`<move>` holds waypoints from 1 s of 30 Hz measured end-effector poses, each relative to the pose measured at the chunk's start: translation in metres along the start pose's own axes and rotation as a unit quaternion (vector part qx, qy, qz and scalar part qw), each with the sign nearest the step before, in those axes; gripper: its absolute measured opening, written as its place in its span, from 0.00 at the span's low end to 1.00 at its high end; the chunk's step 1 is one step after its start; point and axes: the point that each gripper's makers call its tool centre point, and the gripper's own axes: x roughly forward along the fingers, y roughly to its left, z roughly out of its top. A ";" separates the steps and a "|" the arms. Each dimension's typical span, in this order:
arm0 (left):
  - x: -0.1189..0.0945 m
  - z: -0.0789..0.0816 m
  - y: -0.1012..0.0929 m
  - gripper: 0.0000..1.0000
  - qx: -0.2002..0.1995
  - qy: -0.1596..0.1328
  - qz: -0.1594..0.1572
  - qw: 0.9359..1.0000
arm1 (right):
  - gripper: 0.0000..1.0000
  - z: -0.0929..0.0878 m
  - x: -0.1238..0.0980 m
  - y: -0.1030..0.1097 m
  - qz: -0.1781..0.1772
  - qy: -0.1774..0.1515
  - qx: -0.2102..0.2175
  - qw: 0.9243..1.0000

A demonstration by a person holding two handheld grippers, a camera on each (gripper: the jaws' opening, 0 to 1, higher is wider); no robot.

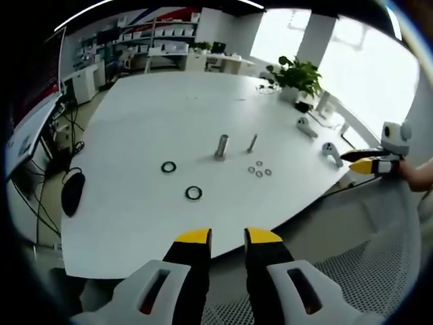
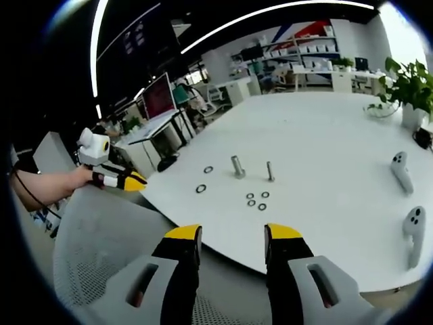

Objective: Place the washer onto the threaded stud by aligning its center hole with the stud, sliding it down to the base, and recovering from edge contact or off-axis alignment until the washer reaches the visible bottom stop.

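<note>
On the white table [image 1: 135, 122] stand a thick threaded stud [image 1: 221, 146] and a thinner stud [image 1: 252, 142]. Two large black washers [image 1: 168, 166] [image 1: 193, 193] lie flat in front of them, and several small washers [image 1: 259, 169] lie to the right. My left gripper [image 1: 228, 237] is open with nothing in it, held off the table's near edge. My right gripper [image 2: 233, 233] is open and holds nothing, also short of the table [image 2: 325, 122]. From there I see the thick stud [image 2: 237, 166], thin stud [image 2: 270, 170], large washers [image 2: 201, 188] and small washers [image 2: 257, 200].
Two white controllers [image 2: 401, 170] [image 2: 413, 233] lie on the table's side, near a potted plant [image 2: 409, 84]. A grey mesh chair back [image 1: 379, 271] is under both grippers. The other gripper shows at the view's side [image 1: 369, 162] [image 2: 125, 181]. Desks and shelves stand behind.
</note>
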 end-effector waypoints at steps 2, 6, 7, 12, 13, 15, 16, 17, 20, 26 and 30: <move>0.000 0.001 0.001 0.17 -0.002 -0.002 0.001 1.000 | 0.39 -0.001 0.001 0.001 0.002 0.004 -0.004 1.000; 0.000 0.001 0.001 0.17 -0.003 -0.002 0.001 1.000 | 0.39 0.000 0.001 0.001 0.001 0.003 -0.012 1.000; 0.000 0.000 0.001 0.17 -0.002 -0.001 0.001 1.000 | 0.39 0.000 0.001 0.001 0.000 0.003 -0.015 1.000; -0.001 0.000 0.002 0.17 -0.003 0.000 0.003 1.000 | 0.38 -0.002 0.002 0.004 0.007 0.012 -0.025 1.000; -0.001 0.000 0.002 0.17 -0.003 0.000 0.003 1.000 | 0.38 -0.002 0.002 0.004 0.007 0.012 -0.025 1.000; 0.000 -0.002 0.002 0.17 -0.002 0.004 0.003 1.000 | 0.38 -0.002 0.002 0.003 0.006 0.011 -0.022 1.000; 0.000 -0.002 0.002 0.17 -0.001 0.005 0.003 1.000 | 0.38 -0.002 0.002 0.003 0.006 0.011 -0.021 1.000; 0.000 -0.002 0.001 0.17 0.000 0.007 0.002 1.000 | 0.38 -0.003 0.002 0.003 0.006 0.011 -0.022 1.000; 0.000 -0.002 0.001 0.17 0.000 0.006 0.001 1.000 | 0.37 -0.003 0.002 0.003 0.007 0.014 -0.023 1.000; 0.000 -0.002 0.000 0.17 0.002 0.007 -0.002 1.000 | 0.36 -0.004 0.002 0.003 0.006 0.016 -0.023 1.000; 0.001 -0.002 0.000 0.17 0.002 0.006 -0.002 1.000 | 0.36 -0.005 0.002 0.003 0.007 0.021 -0.023 0.999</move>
